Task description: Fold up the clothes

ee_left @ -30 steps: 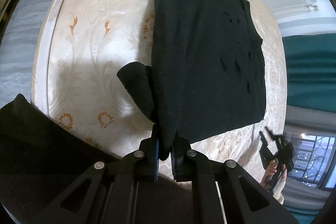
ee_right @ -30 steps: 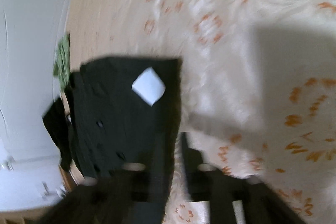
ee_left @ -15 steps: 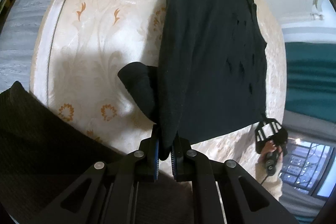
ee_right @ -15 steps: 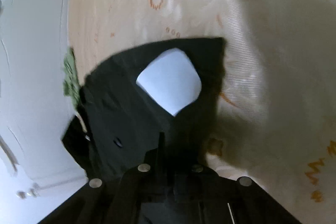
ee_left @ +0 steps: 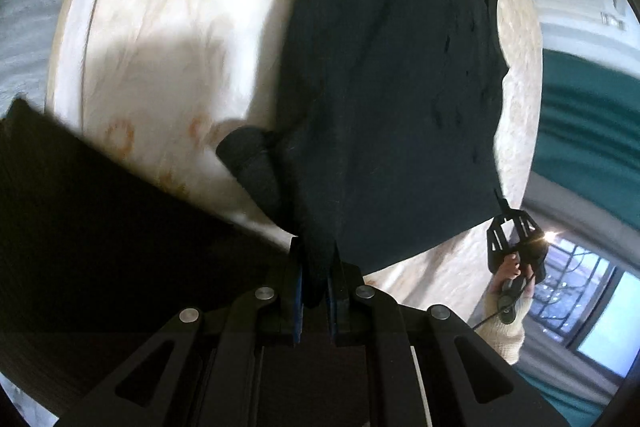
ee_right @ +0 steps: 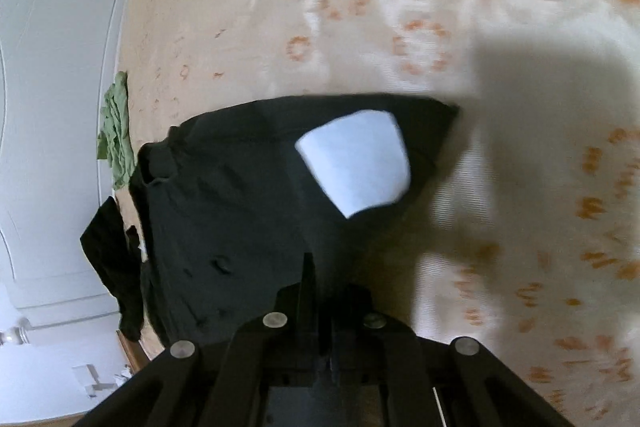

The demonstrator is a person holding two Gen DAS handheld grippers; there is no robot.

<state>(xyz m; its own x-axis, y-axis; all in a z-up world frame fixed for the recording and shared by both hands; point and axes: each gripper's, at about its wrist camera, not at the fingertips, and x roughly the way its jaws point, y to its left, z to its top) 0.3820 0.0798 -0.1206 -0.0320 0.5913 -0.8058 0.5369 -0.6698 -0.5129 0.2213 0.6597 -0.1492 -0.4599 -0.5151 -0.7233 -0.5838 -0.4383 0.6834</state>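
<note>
left gripper clamped on hem corner of black garment; right gripper pinching other hem corner, white label showing just past it. garment lifted at gripper end, rest draped on bed, collar end far from grippers, near green cloth. judged soft, light, limp: sags between holds, sleeve dangles. best held at corners, edge kept taut.
</note>
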